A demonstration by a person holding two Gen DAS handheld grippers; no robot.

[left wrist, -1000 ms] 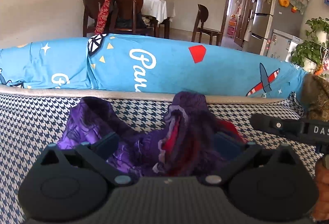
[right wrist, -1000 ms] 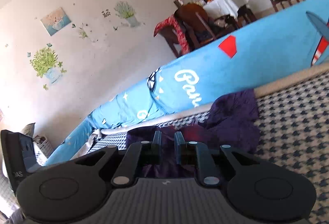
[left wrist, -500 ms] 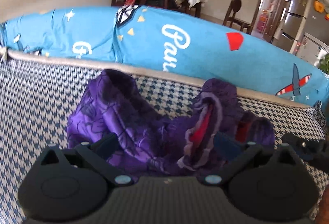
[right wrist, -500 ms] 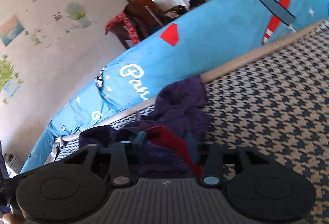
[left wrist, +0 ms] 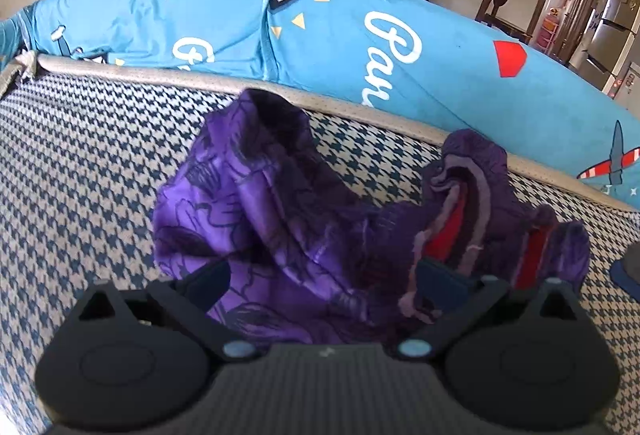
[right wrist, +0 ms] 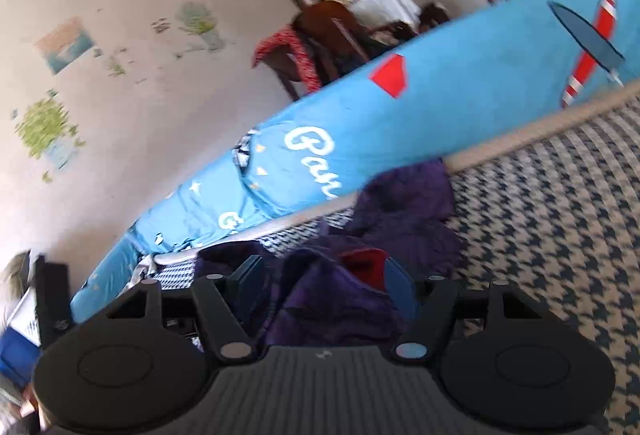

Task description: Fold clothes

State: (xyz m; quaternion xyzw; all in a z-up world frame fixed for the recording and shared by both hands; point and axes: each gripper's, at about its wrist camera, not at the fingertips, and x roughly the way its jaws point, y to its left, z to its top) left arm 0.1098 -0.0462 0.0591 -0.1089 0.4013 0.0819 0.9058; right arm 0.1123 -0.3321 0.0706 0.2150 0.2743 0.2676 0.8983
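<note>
Both grippers, left gripper and right gripper, hover with fingers spread wide and empty over the crumpled purple garment: soft, light, floppy, probably best pinched at a hem.

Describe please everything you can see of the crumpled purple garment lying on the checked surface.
The crumpled purple garment looks like thin, slightly shiny cloth with a dark line print, a paler purple edging and red inner parts. It lies unfolded in a heap on the blue-and-white houndstooth surface, near its beige border. The left gripper and the right gripper are both open, with cloth bunched between their fingers; a firm grip cannot be confirmed.
</note>
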